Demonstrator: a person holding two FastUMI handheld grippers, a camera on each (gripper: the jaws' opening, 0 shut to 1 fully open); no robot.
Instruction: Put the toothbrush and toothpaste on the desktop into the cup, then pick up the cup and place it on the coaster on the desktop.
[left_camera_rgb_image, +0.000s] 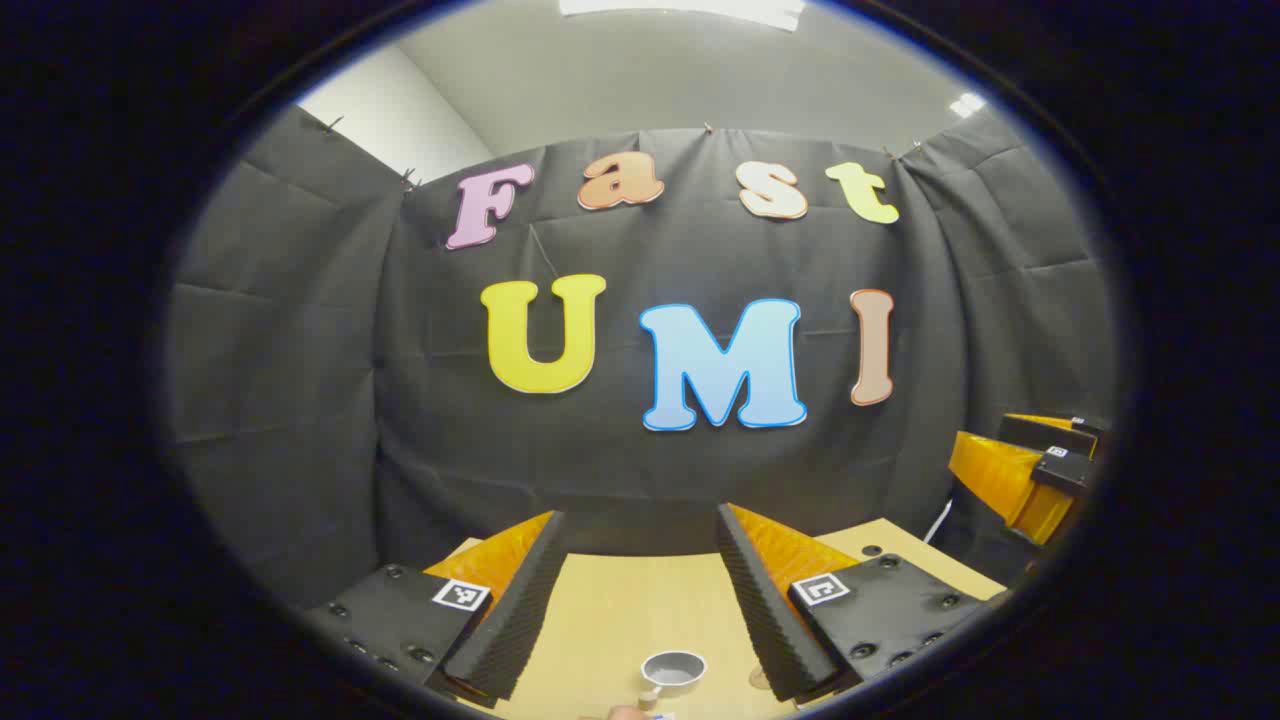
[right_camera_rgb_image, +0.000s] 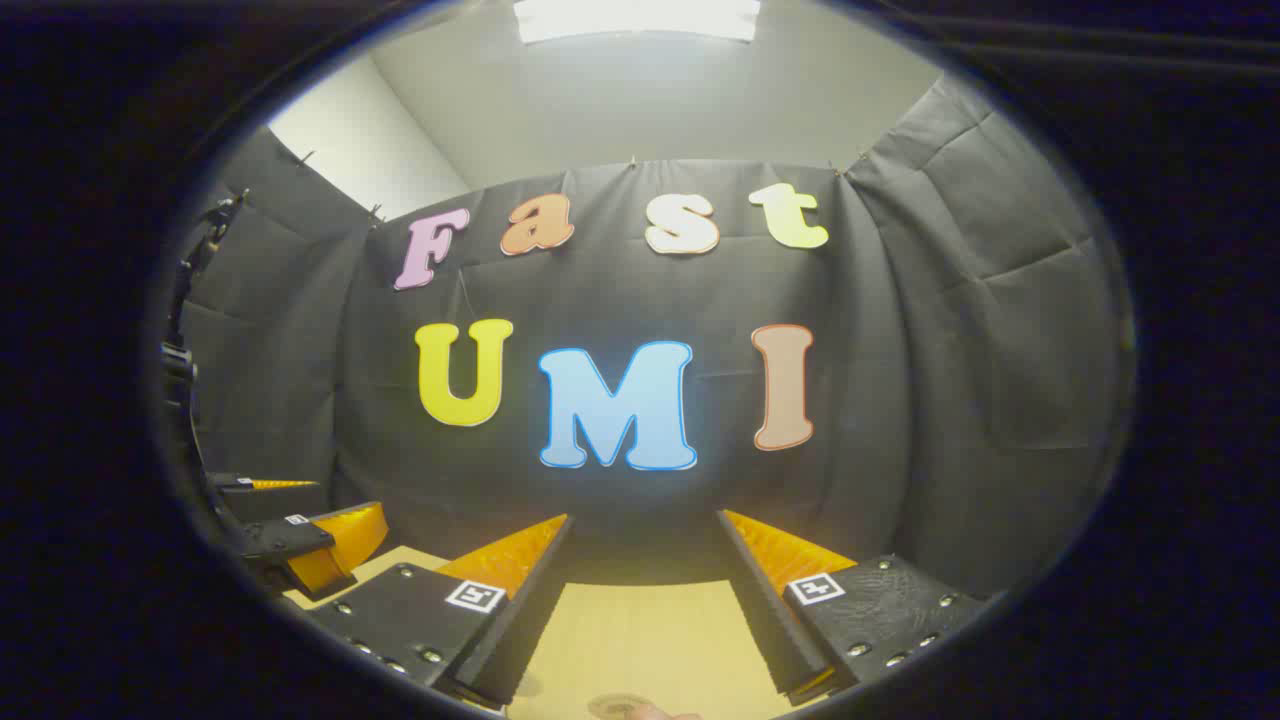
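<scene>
My left gripper (left_camera_rgb_image: 640, 520) is open and held high above the wooden desktop (left_camera_rgb_image: 620, 610). Low between its fingers stands a small grey cup (left_camera_rgb_image: 672, 668) with a handle on its left side, well apart from both fingers. Just below the cup, a pale object (left_camera_rgb_image: 630, 712) is cut off by the picture's bottom edge; I cannot tell what it is. My right gripper (right_camera_rgb_image: 645, 520) is also open, with nothing between its fingers. A round flat disc (right_camera_rgb_image: 618, 706), perhaps the coaster, peeks in at the bottom of the right gripper view.
The black cloth wall stands close behind the desktop's far edge (left_camera_rgb_image: 640, 553). The right gripper (left_camera_rgb_image: 1030, 470) shows at the right of the left gripper view, and the left gripper (right_camera_rgb_image: 300, 540) at the left of the right gripper view. A small round shape (left_camera_rgb_image: 760, 678) lies beside the left gripper's right finger.
</scene>
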